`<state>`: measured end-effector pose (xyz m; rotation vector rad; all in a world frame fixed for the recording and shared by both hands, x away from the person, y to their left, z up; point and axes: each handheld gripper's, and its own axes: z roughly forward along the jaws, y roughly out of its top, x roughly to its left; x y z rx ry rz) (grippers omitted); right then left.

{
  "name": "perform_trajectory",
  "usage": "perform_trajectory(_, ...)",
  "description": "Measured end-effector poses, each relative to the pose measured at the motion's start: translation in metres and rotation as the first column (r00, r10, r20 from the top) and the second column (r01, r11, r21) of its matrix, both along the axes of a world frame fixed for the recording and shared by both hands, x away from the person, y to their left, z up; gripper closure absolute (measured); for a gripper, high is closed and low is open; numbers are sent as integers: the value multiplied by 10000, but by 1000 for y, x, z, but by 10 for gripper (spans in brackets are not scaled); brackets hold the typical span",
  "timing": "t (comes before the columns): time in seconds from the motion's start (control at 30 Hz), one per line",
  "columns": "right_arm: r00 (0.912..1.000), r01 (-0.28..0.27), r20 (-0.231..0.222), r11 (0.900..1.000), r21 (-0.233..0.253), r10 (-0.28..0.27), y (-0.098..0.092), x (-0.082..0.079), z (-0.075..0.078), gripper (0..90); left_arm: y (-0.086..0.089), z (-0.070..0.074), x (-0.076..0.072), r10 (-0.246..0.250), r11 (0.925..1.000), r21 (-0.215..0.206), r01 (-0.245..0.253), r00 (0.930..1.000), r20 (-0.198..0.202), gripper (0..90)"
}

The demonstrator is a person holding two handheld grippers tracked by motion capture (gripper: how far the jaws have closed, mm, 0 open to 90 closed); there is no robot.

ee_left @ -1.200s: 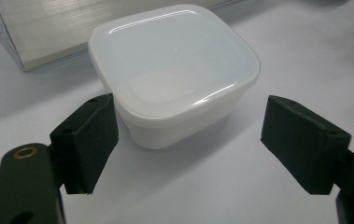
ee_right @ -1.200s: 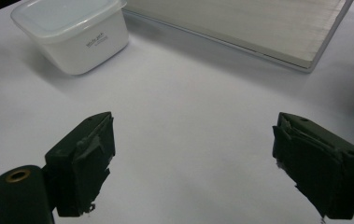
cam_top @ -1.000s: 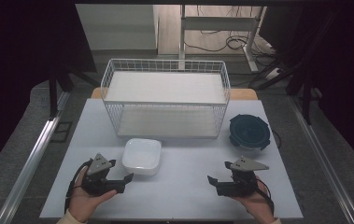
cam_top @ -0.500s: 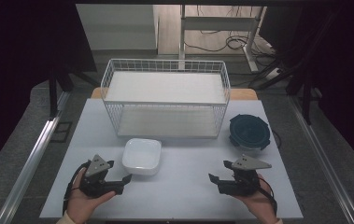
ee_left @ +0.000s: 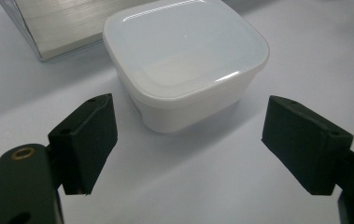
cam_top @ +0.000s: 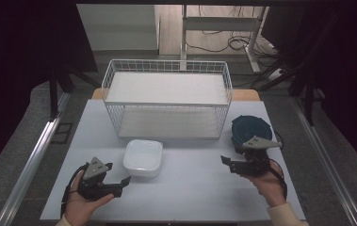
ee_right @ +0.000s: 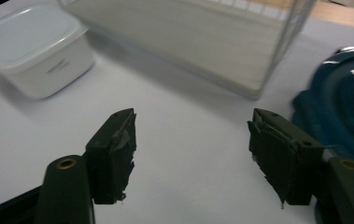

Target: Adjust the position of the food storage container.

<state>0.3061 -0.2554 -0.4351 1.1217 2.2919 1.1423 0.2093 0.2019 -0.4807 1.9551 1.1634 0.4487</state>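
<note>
The left gripper is lining up on the white lidded box, its fingers standing spread and grasping nothing. The box is sitting on the table, just in front of the wire rack, lid on. Judged step: the approach, with the grasp not yet made. The next move is calling for a short advance so the fingers are passing either side of the box, then a closing on its walls below the lid rim.

The right gripper is hovering in front of the rack's right end, fingers likewise released and empty, with the dark blue bowl just beside it.

The high view is giving the layout: box before the rack's middle, bowl at its right front corner. The left gripper view is showing what that one is not: the box lying ahead of the gap between the fingers, slightly off centre, not touching. The right gripper view is showing the bowl close against the right finger.
</note>
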Motion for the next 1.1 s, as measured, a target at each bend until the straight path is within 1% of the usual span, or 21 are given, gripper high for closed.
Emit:
perform_trajectory(0.1, 9988, 434, -201, 9990, -112, -436, -13, 18, 10, 370, 1, -2, 1, 48, 10000, -29, -48, 9999, -126, 181)
perform_trajectory(0.2, 9947, 918, -452, 9957, -102, -922, -29, 37, 19, 413, 0, -1, 1, 135, 9999, -102, -136, 9998, -161, 181)
perform_trajectory(0.33, 9909, 1060, -800, 9940, -262, -1078, -40, 57, 27, 455, 0, -1, 2, 112, 9999, -67, -114, 9997, -206, 181)
perform_trajectory(0.43, 9879, 1164, -969, 9919, -507, -1208, -45, 73, 33, 476, 0, -4, 4, 81, 9999, -100, -85, 9993, -378, 181)
perform_trajectory(0.5, 9858, 1223, -1074, 9902, -672, -1291, -48, 85, 36, 498, 0, -5, 5, 108, 9999, -129, -113, 9991, -406, 181)
perform_trajectory(0.57, 9825, 1369, -1177, 9882, -689, -1443, -52, 95, 37, 529, 1, -5, 5, 150, 9998, -102, -154, 9990, -414, 181)
perform_trajectory(0.6, 9808, 1432, -1222, 9866, -784, -1521, -54, 100, 37, 552, 1, -5, 4, 185, 9998, -87, -188, 9990, -399, 181)
perform_trajectory(0.63, 9785, 1559, -1206, 9828, -992, -1673, -55, 105, 37, 577, 1, -5, 4, 189, 9998, -72, -192, 9991, -393, 181)
perform_trajectory(0.67, 9749, 1681, -1274, 9789, -1164, -1825, -57, 109, 37, 613, 1, -5, 4, 183, 9998, -63, -185, 9991, -393, 181)
perform_trajectory(0.73, 9681, 1912, -1372, 9721, -1360, -2096, -61, 117, 35, 677, 1, -5, 4, 170, 9998, -37, -171, 9990, -424, 181)
perform_trajectory(0.8, 9634, 2047, -1431, 9666, -1545, -2269, -65, 125, 33, 740, 0, -5, 4, 173, 9998, -17, -174, 9989, -432, 181)
perform_trajectory(0.87, 9597, 2143, -1435, 9594, -1835, -2418, -68, 133, 31, 809, -1, -5, 4, 214, 9997, -60, -217, 9989, -413, 181)
perform_trajectory(0.9, 9595, 2137, -1428, 9576, -1930, -2429, -69, 136, 32, 844, -1, -5, 4, 213, 9998, -42, -215, 9990, -390, 181)
perform_trajectory(0.93, 9599, 2160, -1379, 9575, -1912, -2441, -71, 139, 33, 871, -2, -4, 4, 210, 9998, -49, -212, 9990, -386, 181)
perform_trajectory(1.0, 9605, 2176, -1328, 9577, -1885, -2444, -74, 145, 35, 890, -3, -4, 4, 235, 9997, -72, -238, 9991, -354, 181)
perform_trajectory(1.07, 9619, 2199, -1163, 9528, -2094, -2476, -74, 152, 37, 892, -4, -4, 5, 218, 9997, -57, -220, 9991, -370, 181)
perform_trajectory(1.1, 9627, 2176, -1141, 9525, -2133, -2455, -75, 155, 37, 892, -4, -4, 5, 206, 9998, -47, -208, 9991, -380, 181)
